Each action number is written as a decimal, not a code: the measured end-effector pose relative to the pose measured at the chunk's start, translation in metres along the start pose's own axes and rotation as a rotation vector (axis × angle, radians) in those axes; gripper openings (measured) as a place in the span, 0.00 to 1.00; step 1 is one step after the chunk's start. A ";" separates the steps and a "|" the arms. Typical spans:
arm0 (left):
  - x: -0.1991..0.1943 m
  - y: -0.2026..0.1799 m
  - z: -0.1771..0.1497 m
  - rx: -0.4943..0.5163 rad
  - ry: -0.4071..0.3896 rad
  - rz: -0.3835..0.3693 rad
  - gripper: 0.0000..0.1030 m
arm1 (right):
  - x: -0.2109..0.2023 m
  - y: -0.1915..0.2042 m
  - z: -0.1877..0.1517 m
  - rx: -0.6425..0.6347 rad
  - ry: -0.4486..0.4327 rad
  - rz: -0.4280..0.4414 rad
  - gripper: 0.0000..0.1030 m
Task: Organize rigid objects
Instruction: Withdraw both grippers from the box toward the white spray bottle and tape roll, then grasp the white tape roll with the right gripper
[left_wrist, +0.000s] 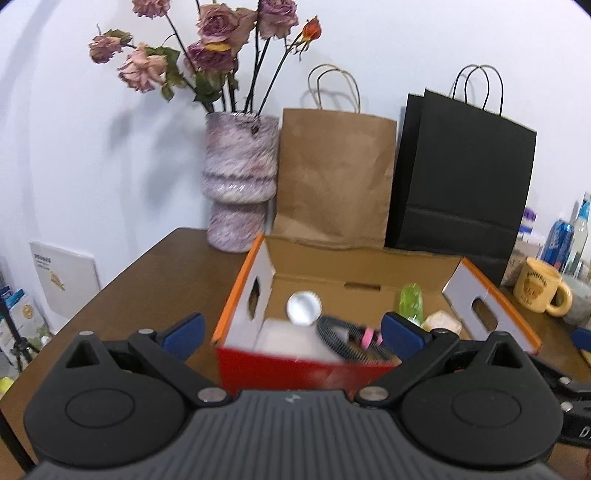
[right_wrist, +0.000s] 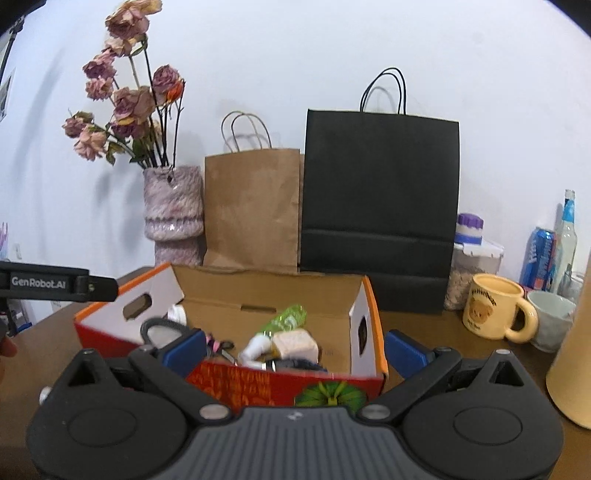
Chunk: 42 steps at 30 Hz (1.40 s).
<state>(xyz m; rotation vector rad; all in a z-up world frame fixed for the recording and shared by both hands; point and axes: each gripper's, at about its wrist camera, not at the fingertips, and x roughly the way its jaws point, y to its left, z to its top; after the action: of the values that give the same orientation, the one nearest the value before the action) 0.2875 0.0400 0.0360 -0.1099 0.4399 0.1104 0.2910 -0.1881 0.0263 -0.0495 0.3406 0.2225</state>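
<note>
An open cardboard box with red front and orange rims stands on the brown table. In it lie a white cap, a black comb with pink parts, a green wrapper and a beige block. My left gripper hovers open before the box's front wall, nothing between its fingers. In the right wrist view the same box shows the green wrapper, the beige block and a white tube. My right gripper is open too, just in front of the box.
Behind the box stand a mottled vase of dried roses, a brown paper bag and a black paper bag. To the right are a yellow mug, a white cup, a blue can, a bottle and a tan cylinder.
</note>
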 end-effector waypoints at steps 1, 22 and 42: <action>-0.003 0.001 -0.004 0.004 0.004 0.004 1.00 | -0.003 0.000 -0.003 0.002 0.005 -0.002 1.00; -0.041 0.025 -0.062 0.037 0.109 0.049 1.00 | -0.036 0.014 -0.049 0.009 0.115 -0.023 1.00; -0.035 0.043 -0.057 -0.032 0.129 0.061 1.00 | 0.000 0.036 -0.057 0.044 0.306 -0.017 0.26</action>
<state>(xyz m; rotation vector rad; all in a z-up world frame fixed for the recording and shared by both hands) 0.2268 0.0718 -0.0035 -0.1358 0.5702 0.1709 0.2642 -0.1576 -0.0279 -0.0425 0.6493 0.1906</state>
